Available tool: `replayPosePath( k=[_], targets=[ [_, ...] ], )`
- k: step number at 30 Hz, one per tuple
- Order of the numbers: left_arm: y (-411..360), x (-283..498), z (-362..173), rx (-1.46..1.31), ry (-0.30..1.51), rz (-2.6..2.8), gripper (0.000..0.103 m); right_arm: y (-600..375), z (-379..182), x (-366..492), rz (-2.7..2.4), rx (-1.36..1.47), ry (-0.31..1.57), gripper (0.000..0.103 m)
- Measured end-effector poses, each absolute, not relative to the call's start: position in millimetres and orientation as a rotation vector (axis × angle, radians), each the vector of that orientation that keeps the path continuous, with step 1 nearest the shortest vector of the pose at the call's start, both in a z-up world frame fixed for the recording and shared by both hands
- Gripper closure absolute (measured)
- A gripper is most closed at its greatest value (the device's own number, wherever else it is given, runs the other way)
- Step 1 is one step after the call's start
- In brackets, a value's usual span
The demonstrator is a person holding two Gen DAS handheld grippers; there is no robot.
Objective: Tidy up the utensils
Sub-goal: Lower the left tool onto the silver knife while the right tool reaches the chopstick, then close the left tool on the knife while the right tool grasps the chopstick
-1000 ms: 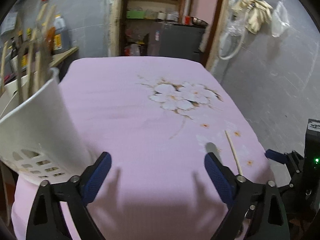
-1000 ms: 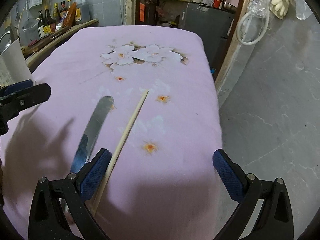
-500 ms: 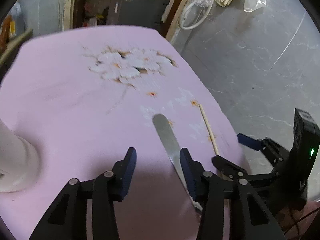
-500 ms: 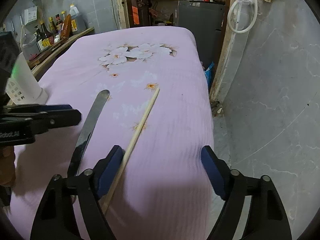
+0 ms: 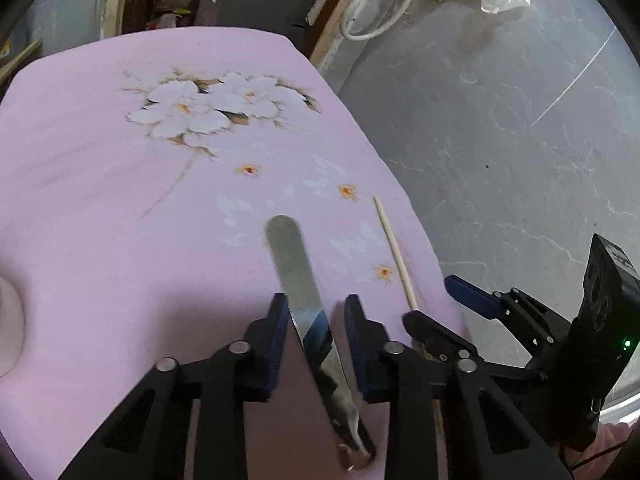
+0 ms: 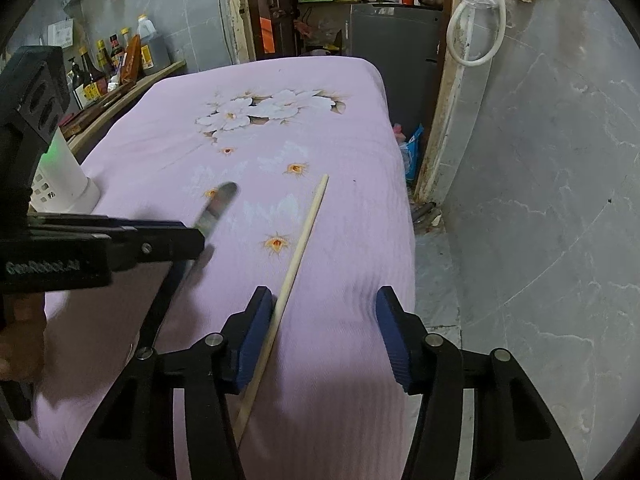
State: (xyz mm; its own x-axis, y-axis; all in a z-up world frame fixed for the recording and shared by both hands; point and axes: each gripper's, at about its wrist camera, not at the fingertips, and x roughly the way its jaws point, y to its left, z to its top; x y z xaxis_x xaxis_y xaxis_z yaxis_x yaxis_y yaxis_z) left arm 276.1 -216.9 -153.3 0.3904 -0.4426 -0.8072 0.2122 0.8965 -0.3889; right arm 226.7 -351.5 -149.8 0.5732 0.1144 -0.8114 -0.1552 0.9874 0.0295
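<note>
A steel table knife (image 5: 290, 256) lies on the pink floral cloth (image 5: 100, 240), running between the fingers of my left gripper (image 5: 316, 312). Those jaws are closing around it, and a gap still shows at the right pad. A wooden chopstick (image 6: 300, 248) lies to the knife's right. My right gripper (image 6: 324, 316) is closing over it; the stick rests against the left finger (image 6: 256, 328), with the right finger well clear. The left wrist view shows the chopstick (image 5: 394, 248) and the right gripper (image 5: 430, 300). In the right wrist view the knife's tip (image 6: 220, 204) shows past the left gripper (image 6: 192, 240).
A white perforated utensil holder (image 6: 68, 176) stands on the cloth to the left. Sauce bottles (image 6: 116, 60) line a wooden shelf behind it. The cloth's right edge (image 6: 404, 216) drops to a grey floor. A dark cabinet (image 6: 396, 48) stands beyond the far end.
My left gripper swung right, away from the white holder, and tilted down over the knife with its jaws narrowing. My right gripper's jaws narrowed around the chopstick.
</note>
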Motion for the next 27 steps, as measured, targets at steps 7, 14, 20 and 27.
replayPosePath(
  k=[7, 14, 20, 27],
  targets=[
    [-225, 277, -155, -0.226, 1.100, -0.382, 0.094, -355, -149, 223, 0.171, -0.029, 0.938, 0.062],
    [-230, 279, -152, -0.174, 1.122, -0.388, 0.093, -357, -146, 218, 0.201, -0.010, 0.922, 0.076],
    [-240, 274, -150, -0.111, 1.130, -0.448, 0.075, -359, -145, 217, 0.209, 0.015, 0.919, 0.079],
    [-267, 264, -147, 0.090, 1.083, -0.402, 0.074, -359, -147, 214, 0.214, 0.028, 0.917, 0.081]
  ],
)
